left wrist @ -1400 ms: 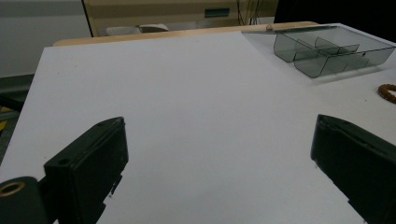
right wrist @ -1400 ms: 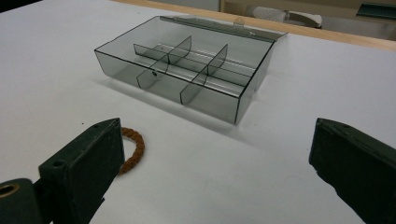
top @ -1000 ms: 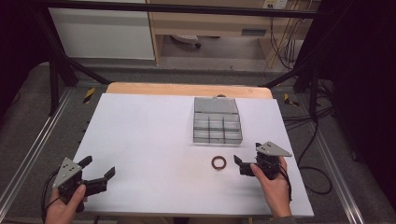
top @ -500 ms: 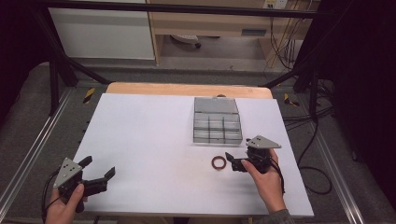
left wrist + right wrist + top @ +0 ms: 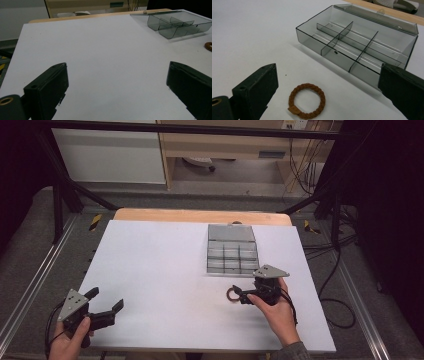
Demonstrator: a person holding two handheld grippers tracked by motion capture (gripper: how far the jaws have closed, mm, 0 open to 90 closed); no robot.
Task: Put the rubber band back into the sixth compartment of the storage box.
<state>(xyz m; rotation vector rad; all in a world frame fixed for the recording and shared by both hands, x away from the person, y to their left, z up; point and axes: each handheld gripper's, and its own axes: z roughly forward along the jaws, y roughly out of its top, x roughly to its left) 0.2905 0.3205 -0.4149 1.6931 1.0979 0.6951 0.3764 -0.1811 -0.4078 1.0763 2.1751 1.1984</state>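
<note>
Brown hair tie [image 5: 307, 100]: flat on the table, bottom middle of the right gripper view, between the wide-open jaws.
Right gripper [image 5: 239, 295]: moved up-left, holds nothing.
Left gripper [image 5: 106, 302]: stayed lower left, open, empty.

The table [image 5: 165, 270] is seen whole from above and behind the person's side in the high view, facing forward and down. The left gripper view is taken low over the near left of the white surface, looking across it toward the far right, where the divided box [image 5: 175, 23] and an edge of the brown ring [image 5: 208, 46] are caught at a distance. The right gripper view is set close, low and tilted down, with the same ring [image 5: 307, 103] and box [image 5: 362, 42] near.
</note>
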